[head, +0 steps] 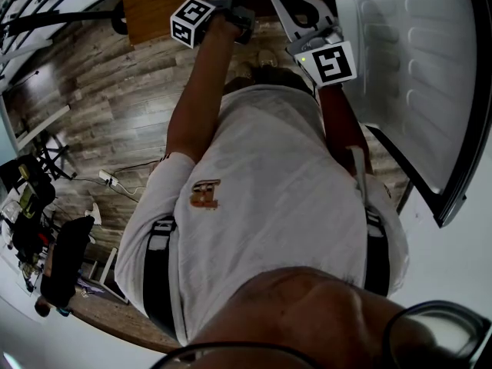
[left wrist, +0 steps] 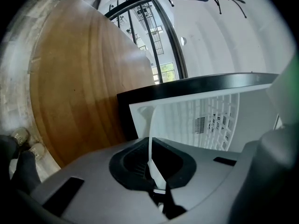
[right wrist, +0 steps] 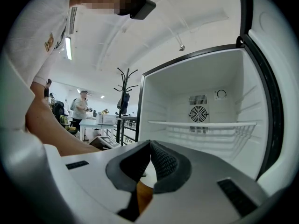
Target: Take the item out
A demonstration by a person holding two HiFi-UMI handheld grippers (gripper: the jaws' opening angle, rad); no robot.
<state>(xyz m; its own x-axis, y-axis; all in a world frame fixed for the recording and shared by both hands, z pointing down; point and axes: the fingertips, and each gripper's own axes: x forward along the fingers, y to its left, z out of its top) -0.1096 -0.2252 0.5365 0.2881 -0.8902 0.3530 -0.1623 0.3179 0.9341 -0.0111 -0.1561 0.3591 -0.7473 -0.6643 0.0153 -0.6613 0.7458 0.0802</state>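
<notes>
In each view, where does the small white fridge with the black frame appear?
Head view: the small white fridge, its open door, upper right.
Left gripper view: centre right, behind the thin white strip in the left gripper.
Right gripper view: right half, open.
Shared landmark: round fan vent, both gripper views only.

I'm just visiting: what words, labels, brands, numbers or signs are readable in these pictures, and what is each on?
No word or number is readable in any view.
Shirt logo: orange-brown, too blurred to read.
Left marker cube, right marker cube: black-and-white square patterns, no letters.
Dial mark inside the fridge: too small to read.
</notes>
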